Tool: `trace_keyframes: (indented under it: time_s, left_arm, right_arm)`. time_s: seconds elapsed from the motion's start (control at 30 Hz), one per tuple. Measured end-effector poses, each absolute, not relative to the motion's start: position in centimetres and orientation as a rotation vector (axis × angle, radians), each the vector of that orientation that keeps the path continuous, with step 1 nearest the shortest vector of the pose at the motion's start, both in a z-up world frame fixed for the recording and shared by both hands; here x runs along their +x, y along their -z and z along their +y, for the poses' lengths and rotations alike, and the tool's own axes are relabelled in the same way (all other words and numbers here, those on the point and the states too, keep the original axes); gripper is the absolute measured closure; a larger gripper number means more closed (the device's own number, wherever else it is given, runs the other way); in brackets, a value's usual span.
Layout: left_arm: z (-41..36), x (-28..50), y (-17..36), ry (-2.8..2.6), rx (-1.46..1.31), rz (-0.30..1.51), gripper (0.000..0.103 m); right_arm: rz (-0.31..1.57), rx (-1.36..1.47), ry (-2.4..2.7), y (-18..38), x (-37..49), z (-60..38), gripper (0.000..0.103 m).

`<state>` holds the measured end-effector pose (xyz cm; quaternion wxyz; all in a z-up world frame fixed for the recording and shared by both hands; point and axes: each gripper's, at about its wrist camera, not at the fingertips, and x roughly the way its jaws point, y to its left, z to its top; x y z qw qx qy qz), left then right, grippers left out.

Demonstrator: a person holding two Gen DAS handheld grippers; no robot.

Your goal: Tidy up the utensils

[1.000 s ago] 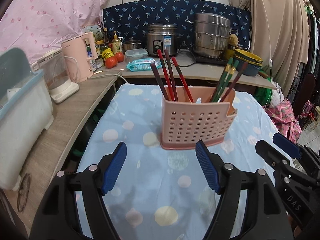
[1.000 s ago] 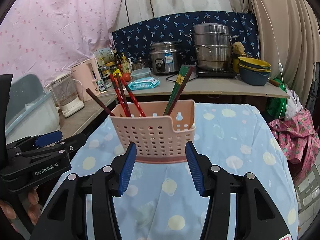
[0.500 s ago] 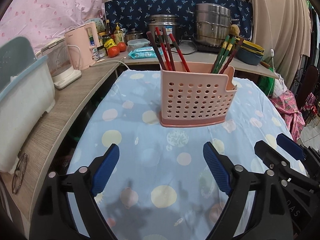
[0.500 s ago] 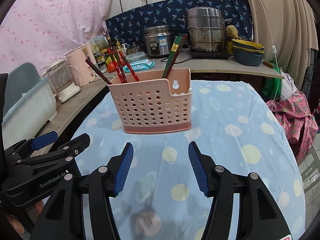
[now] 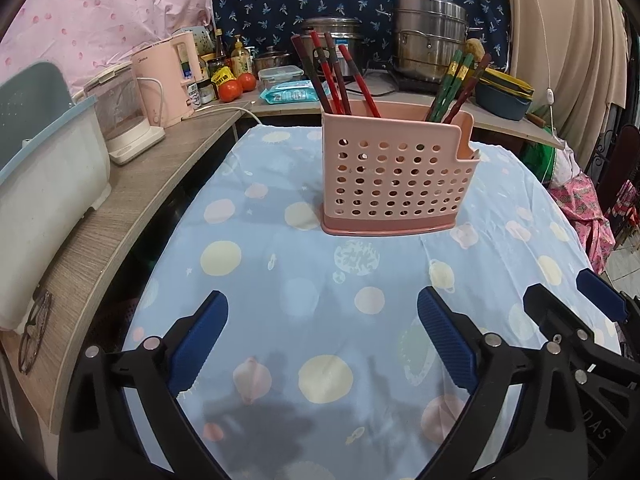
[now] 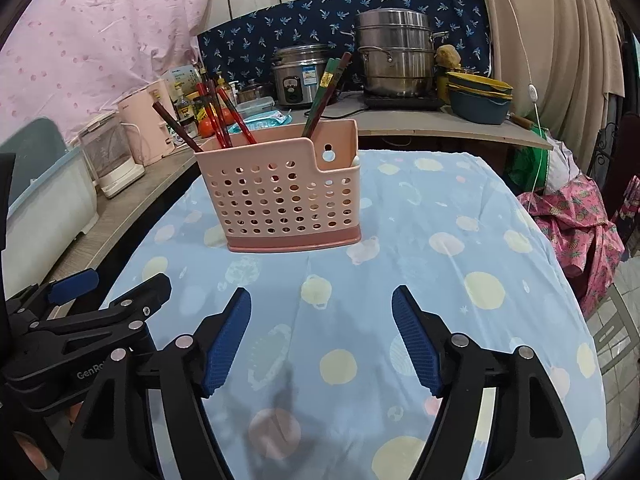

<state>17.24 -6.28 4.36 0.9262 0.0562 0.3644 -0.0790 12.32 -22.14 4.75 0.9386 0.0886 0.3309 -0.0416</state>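
With the red chopsticks and green chopsticks already standing in separate ends of the pink holder on the spotted tablecloth, sorting looks finished, and both the left gripper and right gripper hang wide and empty near it

Chopsticks in holder on table

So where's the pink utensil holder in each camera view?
Left wrist: pink utensil holder sits just right of centre, beyond the open left gripper.
Right wrist: it sits left of centre.
Shared landmark: the steel steamer pot behind.
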Motion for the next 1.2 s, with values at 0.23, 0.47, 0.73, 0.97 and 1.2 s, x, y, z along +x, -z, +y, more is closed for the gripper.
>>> trace_keyframes:
  time_s: [0.23, 0.47, 0.73, 0.97, 1.2]
  left_arm:
    - [-6.1, 17.1, -4.3, 0.134, 0.121, 0.742, 0.009]
    - [-6.1, 16.8, -4.1, 0.118, 0.135, 0.738, 0.009]
    - [-6.3, 16.5, -3.9, 0.096, 0.149, 0.727, 0.009]
    - [-6.2, 16.4, -3.8, 0.094, 0.15, 0.73, 0.009]
    - [-6.2, 16.3, -3.4, 0.094, 0.144, 0.746, 0.009]
  right_arm:
    - [0.664, 0.166, 0.11, -4.5, 11.9, -22.2, 0.019]
    - [0.662, 0.161, 0.122, -4.3, 11.6, -22.2, 0.014]
    - [0.662, 0.149, 0.133, -4.2, 11.4, -22.1, 0.006]
    - [0.661, 0.153, 0.136, -4.1, 11.3, -22.0, 0.006]
    - [0.667, 0.159, 0.135, -3.9, 11.1, -21.9, 0.006]
